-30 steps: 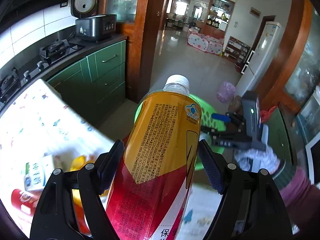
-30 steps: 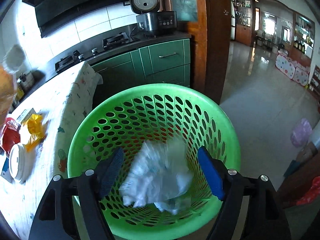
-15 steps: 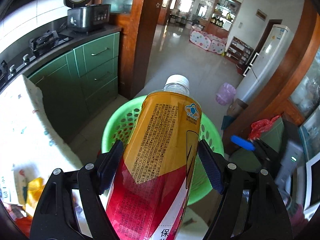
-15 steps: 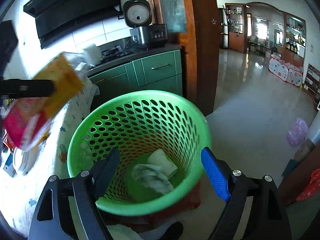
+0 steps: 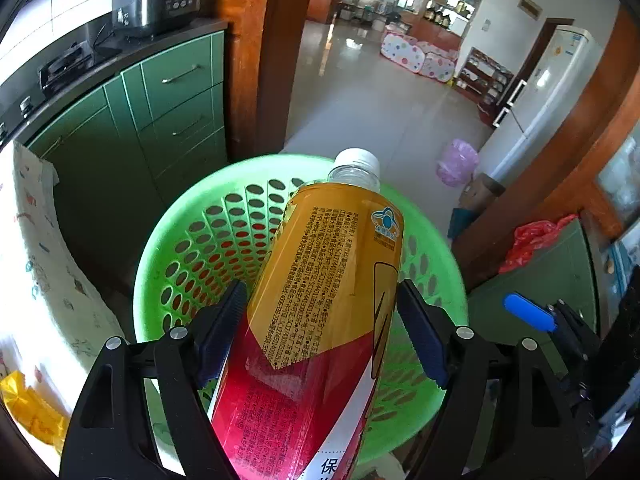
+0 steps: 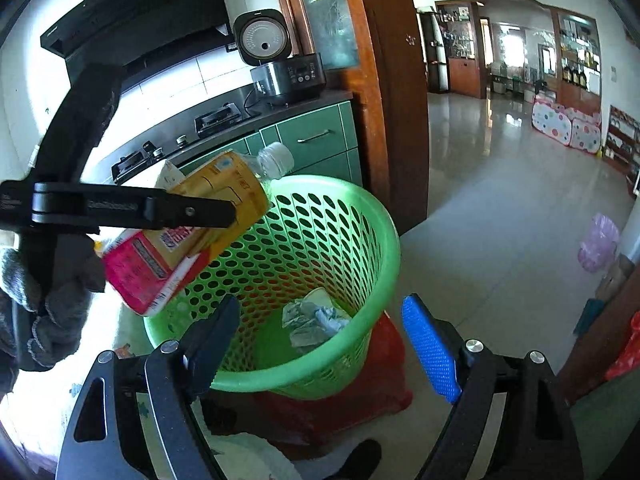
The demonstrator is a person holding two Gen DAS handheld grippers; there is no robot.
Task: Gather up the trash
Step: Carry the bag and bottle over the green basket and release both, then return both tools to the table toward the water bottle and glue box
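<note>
One green basket point(image 6: 372, 240) holding one crumpled wrapper point(image 6: 312, 318); one yellow-red bottle point(image 5: 320, 312) above its rim, pinched by the left gripper point(image 5: 320, 332); right gripper point(image 6: 320, 344), just opened, empty beside it.

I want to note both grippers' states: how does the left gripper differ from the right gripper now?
The left gripper clamps a bottle; the right gripper is open and empty, its jaws having just widened. The left holds its load above the green basket; the right hangs beside the rim, crumpled paper below. Both point down towards the basket.
</note>
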